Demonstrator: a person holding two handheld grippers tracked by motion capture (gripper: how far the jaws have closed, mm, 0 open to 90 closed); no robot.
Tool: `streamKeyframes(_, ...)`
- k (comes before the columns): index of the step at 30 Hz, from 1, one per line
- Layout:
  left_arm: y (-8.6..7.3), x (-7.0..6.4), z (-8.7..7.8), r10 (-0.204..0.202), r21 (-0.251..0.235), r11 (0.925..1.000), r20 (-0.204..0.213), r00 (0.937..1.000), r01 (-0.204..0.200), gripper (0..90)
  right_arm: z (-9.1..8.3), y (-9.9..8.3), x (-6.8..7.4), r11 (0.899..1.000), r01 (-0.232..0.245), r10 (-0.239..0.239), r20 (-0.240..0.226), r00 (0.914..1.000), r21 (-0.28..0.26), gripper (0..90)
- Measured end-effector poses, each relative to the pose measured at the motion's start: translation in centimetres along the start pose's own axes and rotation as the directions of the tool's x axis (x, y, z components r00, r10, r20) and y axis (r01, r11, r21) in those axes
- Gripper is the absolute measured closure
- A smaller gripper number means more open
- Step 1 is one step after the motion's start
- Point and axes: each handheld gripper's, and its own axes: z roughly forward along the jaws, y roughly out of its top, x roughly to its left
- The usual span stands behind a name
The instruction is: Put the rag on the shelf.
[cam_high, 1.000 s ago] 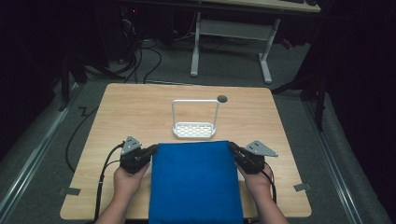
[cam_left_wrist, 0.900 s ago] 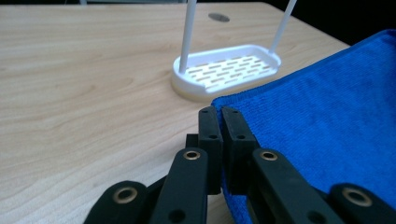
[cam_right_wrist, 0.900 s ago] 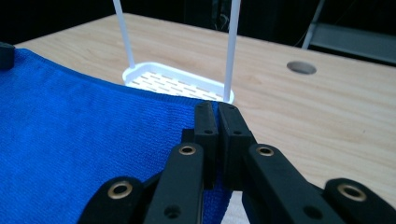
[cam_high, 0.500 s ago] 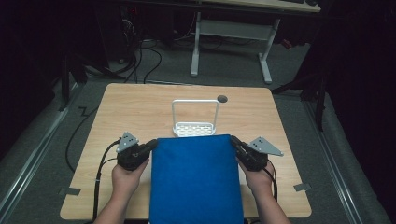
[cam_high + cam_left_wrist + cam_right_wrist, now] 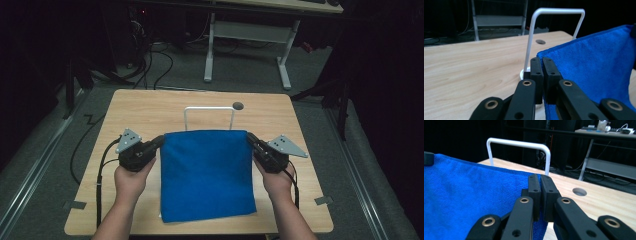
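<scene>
A blue towel is held stretched between the two grippers, its top edge lifted and its lower part hanging toward the table's front edge. My left gripper is shut on the towel's top left corner. My right gripper is shut on the top right corner. Just behind the towel stands a white rack with a tall hoop-shaped bar; the towel hides its base in the high view. The bar rises beyond the left jaws, and the same bar stands behind the towel's edge in the right gripper view.
The wooden table has a round cable hole near its back edge. Black cables trail from the left gripper over the table's left side. A white desk frame stands on the floor beyond the table.
Both grippers have carried the towel's top edge away from the person, toward the white rack; the towel now covers the rack's base.
</scene>
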Motion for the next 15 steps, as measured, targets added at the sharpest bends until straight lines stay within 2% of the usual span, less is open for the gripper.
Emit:
streamKeyframes(4,1.1,0.1,0.0,0.000,-0.022,0.9998,-0.002,1.0000,0.000,87.9,0.0,0.8,-0.1,1.000,-0.001,0.001,0.002,1.0000,-0.019,88.2)
streamKeyframes(10,3.0,0.0,-0.4,0.022,-0.052,0.9984,-0.010,0.9997,-0.022,87.9,-0.1,2.4,-0.4,0.999,-0.001,0.001,0.006,1.0000,-0.045,88.2)
streamKeyframes(15,4.2,0.1,-0.6,0.028,-0.081,0.9963,-0.006,0.9996,-0.028,87.9,-0.2,4.2,-0.6,0.997,0.009,-0.008,0.010,0.9999,-0.076,88.2)
